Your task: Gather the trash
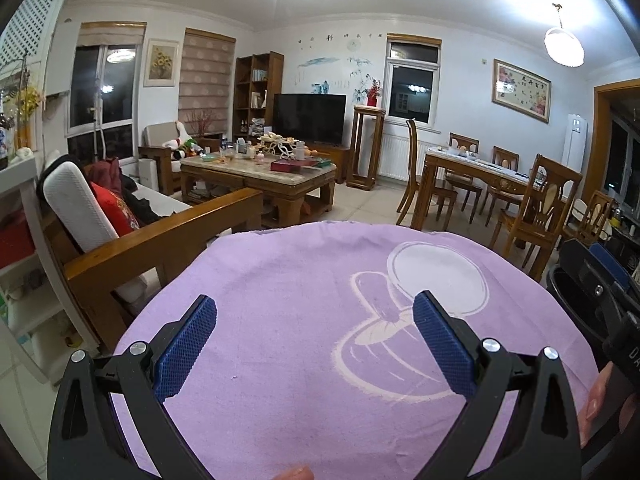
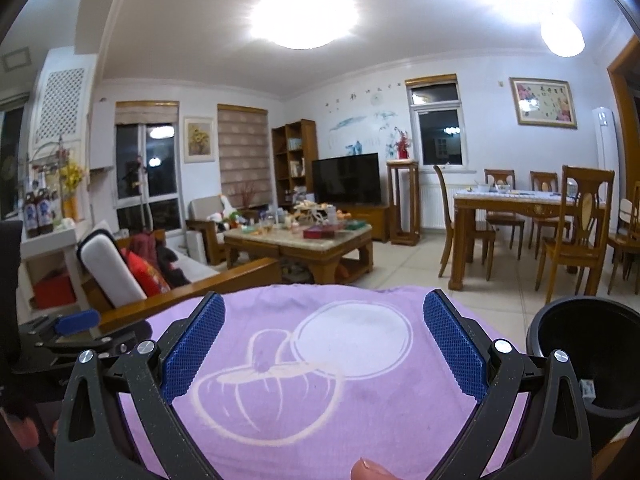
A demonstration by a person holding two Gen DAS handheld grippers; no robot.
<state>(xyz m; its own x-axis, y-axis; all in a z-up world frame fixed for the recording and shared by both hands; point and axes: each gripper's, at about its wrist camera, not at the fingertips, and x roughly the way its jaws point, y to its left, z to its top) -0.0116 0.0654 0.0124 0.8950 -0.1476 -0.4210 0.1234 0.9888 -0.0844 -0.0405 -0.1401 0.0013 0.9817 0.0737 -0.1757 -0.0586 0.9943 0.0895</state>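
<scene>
My left gripper (image 1: 314,316) is open and empty, its blue pads spread wide above a purple cloth (image 1: 304,360) with a white cartoon print. My right gripper (image 2: 324,320) is open and empty over the same purple cloth (image 2: 320,392). A black bin (image 2: 588,352) stands at the cloth's right edge, with a small scrap inside near its left wall; it also shows in the left wrist view (image 1: 576,300). The right gripper's body (image 1: 600,292) shows at the right of the left wrist view. The left gripper's blue finger (image 2: 76,322) shows at the left of the right wrist view. No trash lies on the cloth.
A wooden sofa (image 1: 160,240) with cushions stands to the left. A cluttered wooden coffee table (image 1: 260,176) stands further back, before a TV (image 1: 310,118). A dining table (image 1: 476,176) with chairs stands to the right. White shelves (image 1: 24,260) stand at far left.
</scene>
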